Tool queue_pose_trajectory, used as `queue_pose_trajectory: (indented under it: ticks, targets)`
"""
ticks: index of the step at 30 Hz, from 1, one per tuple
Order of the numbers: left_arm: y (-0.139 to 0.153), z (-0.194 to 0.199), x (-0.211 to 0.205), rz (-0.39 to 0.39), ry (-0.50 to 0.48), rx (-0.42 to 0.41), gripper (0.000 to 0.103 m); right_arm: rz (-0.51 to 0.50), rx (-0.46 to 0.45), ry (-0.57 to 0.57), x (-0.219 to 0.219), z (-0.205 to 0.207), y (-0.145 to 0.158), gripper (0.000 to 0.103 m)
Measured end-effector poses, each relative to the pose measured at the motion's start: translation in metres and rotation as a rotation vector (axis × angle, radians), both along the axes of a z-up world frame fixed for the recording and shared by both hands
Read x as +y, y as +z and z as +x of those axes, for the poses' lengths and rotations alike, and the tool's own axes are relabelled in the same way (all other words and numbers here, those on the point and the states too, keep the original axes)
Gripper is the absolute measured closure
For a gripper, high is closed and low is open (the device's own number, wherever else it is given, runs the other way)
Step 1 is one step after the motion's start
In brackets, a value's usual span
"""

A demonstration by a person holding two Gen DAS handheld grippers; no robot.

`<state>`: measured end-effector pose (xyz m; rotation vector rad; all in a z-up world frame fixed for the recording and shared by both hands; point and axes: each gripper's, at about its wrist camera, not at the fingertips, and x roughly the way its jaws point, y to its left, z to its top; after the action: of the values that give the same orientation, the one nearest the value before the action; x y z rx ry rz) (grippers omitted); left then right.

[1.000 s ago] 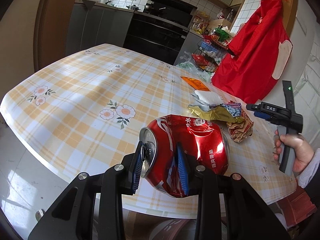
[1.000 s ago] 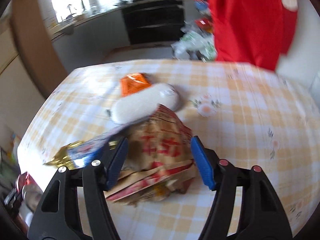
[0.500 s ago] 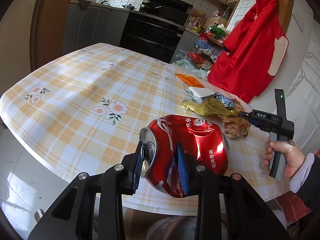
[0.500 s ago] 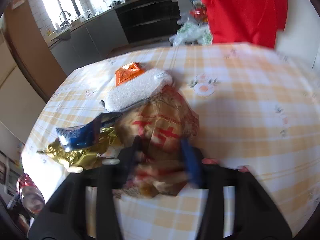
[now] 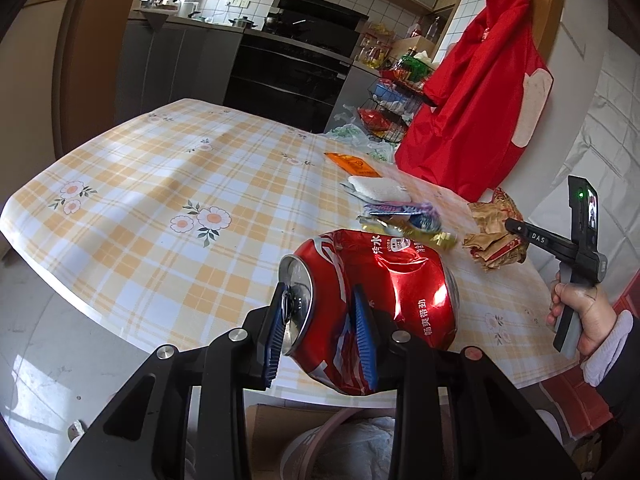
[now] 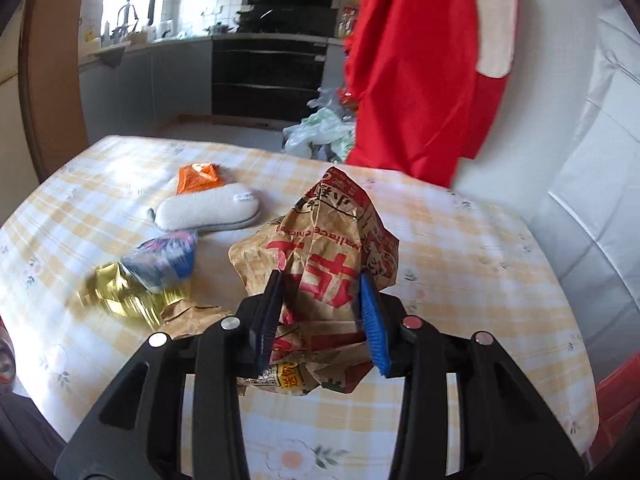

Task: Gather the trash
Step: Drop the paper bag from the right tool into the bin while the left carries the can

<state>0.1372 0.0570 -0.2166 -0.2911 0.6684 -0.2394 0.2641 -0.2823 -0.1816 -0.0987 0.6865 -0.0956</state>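
"DAS" on the right gripper; "wallace chicken", upside down, on the paper bag

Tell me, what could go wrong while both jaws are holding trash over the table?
1. The left gripper pinches only the top end of the crushed red drink can; the shiny metal might slip out.
2. The right gripper, whose jaws have just been closing, squeezes the crumpled brown paper food bag; thin paper may tear or slide free.
3. The gold foil wrapper lies right beside the bag and could get dragged along.
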Motion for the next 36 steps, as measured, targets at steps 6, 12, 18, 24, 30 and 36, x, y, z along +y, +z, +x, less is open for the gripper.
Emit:
queue_pose_trajectory:
  ticks: [6, 12, 18, 24, 30, 36]
  targets:
    - [0.016, -0.018, -0.001, 0.004, -0.004, -0.032, 0.072, 0.024, -0.072, 0.025, -0.004, -0.042, 0.034, 0.063]
    - [0.033, -0.035, -0.002, 0.013, -0.01, -0.064, 0.072, 0.048, -0.113, 0.083, 0.009, -0.091, 0.051, 0.063]
    - [0.046, -0.056, -0.003, 0.011, -0.018, -0.093, 0.072, 0.117, -0.13, 0.125, 0.024, -0.143, 0.058, 0.063]
    - [0.053, -0.082, -0.005, 0.019, -0.027, -0.111, 0.072, 0.168, -0.141, 0.14, 0.031, -0.19, 0.057, 0.063]
    - [0.058, -0.104, -0.002, 0.027, -0.027, -0.128, 0.072, 0.201, -0.133, 0.159, 0.041, -0.23, 0.051, 0.063]
    - [0.066, -0.123, 0.003, 0.025, -0.017, -0.147, 0.072, 0.189, -0.084, 0.228, 0.067, -0.263, 0.04, 0.063]
